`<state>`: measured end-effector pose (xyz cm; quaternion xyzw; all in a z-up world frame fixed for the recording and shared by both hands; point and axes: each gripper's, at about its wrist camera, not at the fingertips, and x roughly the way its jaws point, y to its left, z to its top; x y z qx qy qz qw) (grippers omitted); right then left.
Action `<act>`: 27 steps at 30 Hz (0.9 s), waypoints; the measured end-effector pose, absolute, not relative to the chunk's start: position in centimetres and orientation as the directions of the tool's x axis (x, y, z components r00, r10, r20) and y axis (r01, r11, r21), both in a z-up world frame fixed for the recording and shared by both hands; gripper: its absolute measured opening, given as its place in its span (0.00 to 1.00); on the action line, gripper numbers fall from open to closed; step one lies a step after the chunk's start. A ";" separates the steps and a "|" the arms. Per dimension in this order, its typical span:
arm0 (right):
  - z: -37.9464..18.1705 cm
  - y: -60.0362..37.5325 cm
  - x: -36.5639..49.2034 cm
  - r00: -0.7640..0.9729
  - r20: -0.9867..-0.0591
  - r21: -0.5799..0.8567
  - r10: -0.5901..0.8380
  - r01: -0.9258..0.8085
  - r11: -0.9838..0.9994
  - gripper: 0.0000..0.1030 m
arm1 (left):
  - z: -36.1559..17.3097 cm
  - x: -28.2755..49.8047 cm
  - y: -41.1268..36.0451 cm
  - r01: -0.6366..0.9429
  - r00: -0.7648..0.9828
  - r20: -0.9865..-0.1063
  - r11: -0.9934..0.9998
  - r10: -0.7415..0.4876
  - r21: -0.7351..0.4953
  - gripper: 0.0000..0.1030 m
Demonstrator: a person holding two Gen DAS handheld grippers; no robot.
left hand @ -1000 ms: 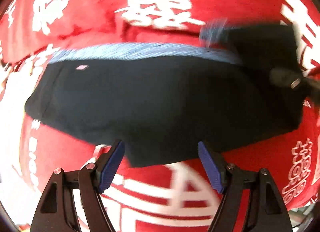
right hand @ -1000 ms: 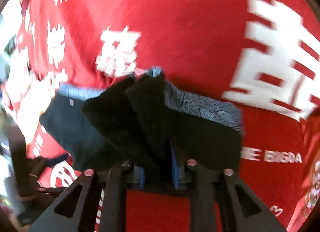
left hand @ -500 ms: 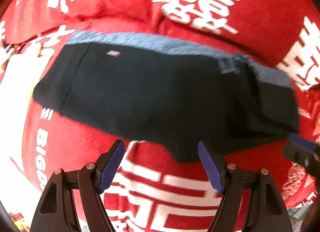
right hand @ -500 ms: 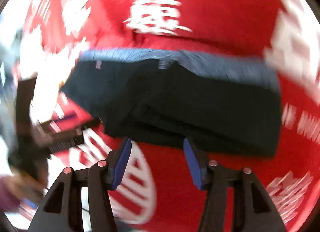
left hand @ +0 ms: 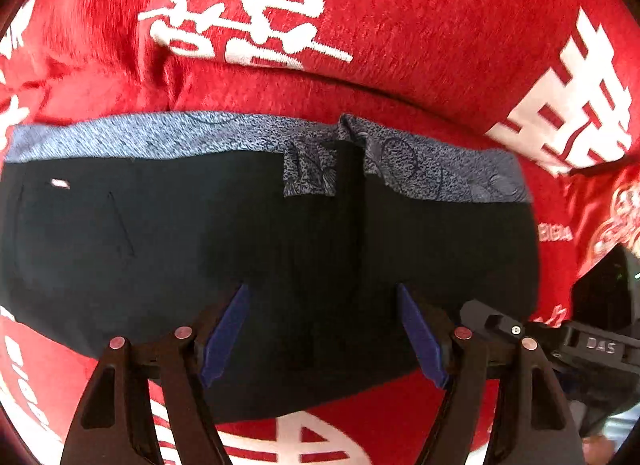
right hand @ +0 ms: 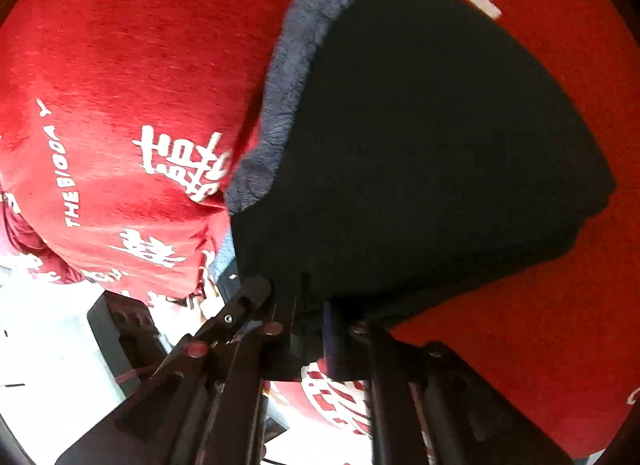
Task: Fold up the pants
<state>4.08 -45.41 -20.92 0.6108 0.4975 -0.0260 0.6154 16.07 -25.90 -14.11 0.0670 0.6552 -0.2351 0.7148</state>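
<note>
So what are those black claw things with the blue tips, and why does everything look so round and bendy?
Those claws are grippers, simple two-finger tools, and a person holds one in each hand. Each has a small camera with a very wide lens, which bends the picture. One picture looks along the left gripper: its blue fingers stand wide apart over the dark pants, gripping nothing. The pants, with a grey-blue waistband, lie on a red cloth printed with white characters. The other picture looks along the right gripper. Its fingers are pinched shut on an edge of the pants. The right gripper also shows at the edge of the left picture.
</note>
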 end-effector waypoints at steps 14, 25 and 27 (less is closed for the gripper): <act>-17.2 -40.3 7.1 0.150 -0.829 0.553 0.538 0.361 0.751 0.28 | -12.2 12.1 -22.2 0.335 0.126 -0.982 0.938 -0.142 -0.093 0.75; -14.6 -34.4 15.4 0.122 -0.938 0.322 0.325 -0.042 0.946 0.58 | -9.6 7.1 -13.9 0.050 0.158 -0.987 0.999 -0.007 0.001 0.75; -15.9 -32.6 15.7 0.085 -0.951 0.285 0.297 -0.131 0.950 0.58 | -9.9 5.8 -13.0 -0.004 0.140 -0.990 1.000 0.013 0.012 0.75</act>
